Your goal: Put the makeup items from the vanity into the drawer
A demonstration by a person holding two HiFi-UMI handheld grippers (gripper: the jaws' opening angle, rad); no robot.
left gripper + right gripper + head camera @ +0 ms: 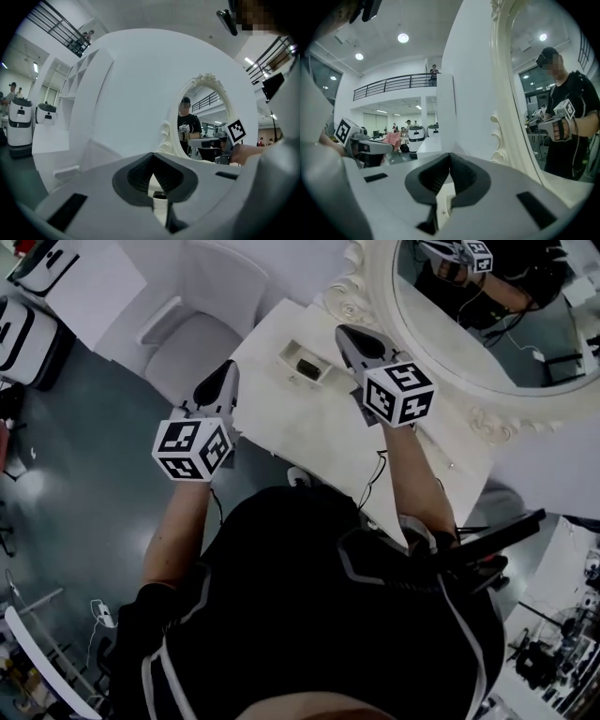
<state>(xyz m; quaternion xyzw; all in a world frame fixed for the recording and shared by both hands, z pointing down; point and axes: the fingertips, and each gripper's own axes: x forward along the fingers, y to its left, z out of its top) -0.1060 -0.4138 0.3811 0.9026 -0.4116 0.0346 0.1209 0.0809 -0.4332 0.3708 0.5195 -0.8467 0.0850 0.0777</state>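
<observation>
On the white vanity top (319,442) sits a small white open box holding a dark item (307,366), near the far edge. My left gripper (228,373) hovers off the vanity's left edge, to the left of the box. Its jaws meet at the tips with nothing between them. Below those jaws (152,154), the left gripper view shows a sliver of the dark item (159,194). My right gripper (351,336) is just right of the box, close to the mirror frame, shut and empty (450,155). No drawer is visible in any view.
A large oval mirror (487,315) in an ornate white frame stands at the vanity's right. A white chair (202,329) stands beyond the vanity's left end. White wheeled machines (19,334) stand on the dark floor at far left.
</observation>
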